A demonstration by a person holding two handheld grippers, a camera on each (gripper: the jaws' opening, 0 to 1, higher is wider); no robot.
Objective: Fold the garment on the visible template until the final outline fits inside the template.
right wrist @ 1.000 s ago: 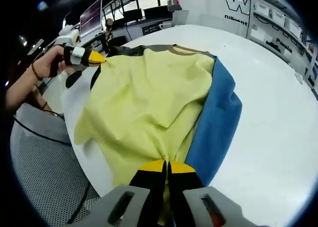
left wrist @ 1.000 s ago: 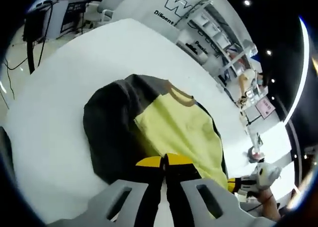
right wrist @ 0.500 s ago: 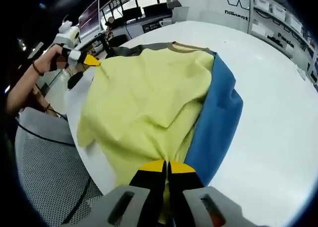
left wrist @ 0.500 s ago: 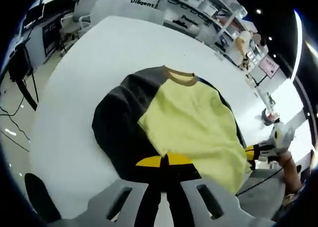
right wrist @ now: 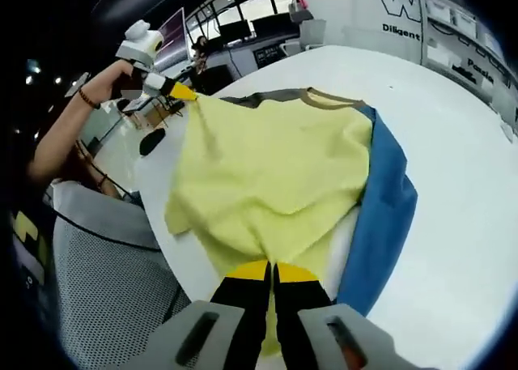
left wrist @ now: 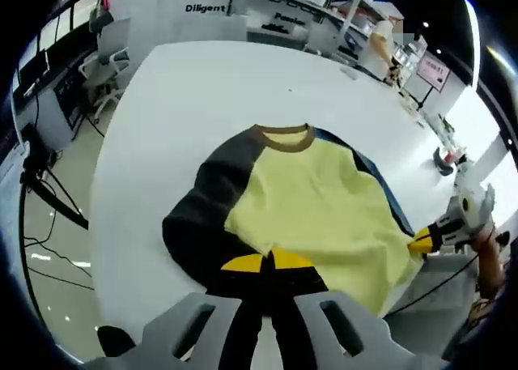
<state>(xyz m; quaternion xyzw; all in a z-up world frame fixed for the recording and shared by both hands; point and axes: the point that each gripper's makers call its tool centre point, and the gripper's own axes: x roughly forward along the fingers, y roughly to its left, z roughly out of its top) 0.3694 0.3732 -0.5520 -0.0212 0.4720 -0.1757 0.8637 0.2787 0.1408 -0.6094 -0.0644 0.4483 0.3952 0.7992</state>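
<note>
At the bottom centre of the left gripper view the left gripper (left wrist: 267,262) has its yellow-tipped jaws pressed together on the near hem of the garment (left wrist: 312,212), clenched on the cloth where the yellow panel meets the dark sleeve. In the right gripper view the right gripper (right wrist: 271,269) stands the same way at the bottom centre — jaws closed on the yellow fabric's near edge. Just beyond the tips the yellow body (right wrist: 275,176) spreads up toward the middle of the frame, its front rumpled and lifted rather than flat. The blue sleeve (right wrist: 380,216) lies along its right side, the dark sleeve (left wrist: 202,216) runs along the left in the left gripper view, and the tan collar (left wrist: 283,137) sits farthest off, above centre. All of it rests on the white table (left wrist: 186,87); I cannot make out any template outline.

The risks, as I judge them: the near hem hangs close to the table's edge, so a pull toward the person could drag the shirt off the surface. Uneven lifting by the two grips would skew the fold — one corner leading the other — and leave a sleeve poking outside the outline. A thin pinch could also slip.
</note>
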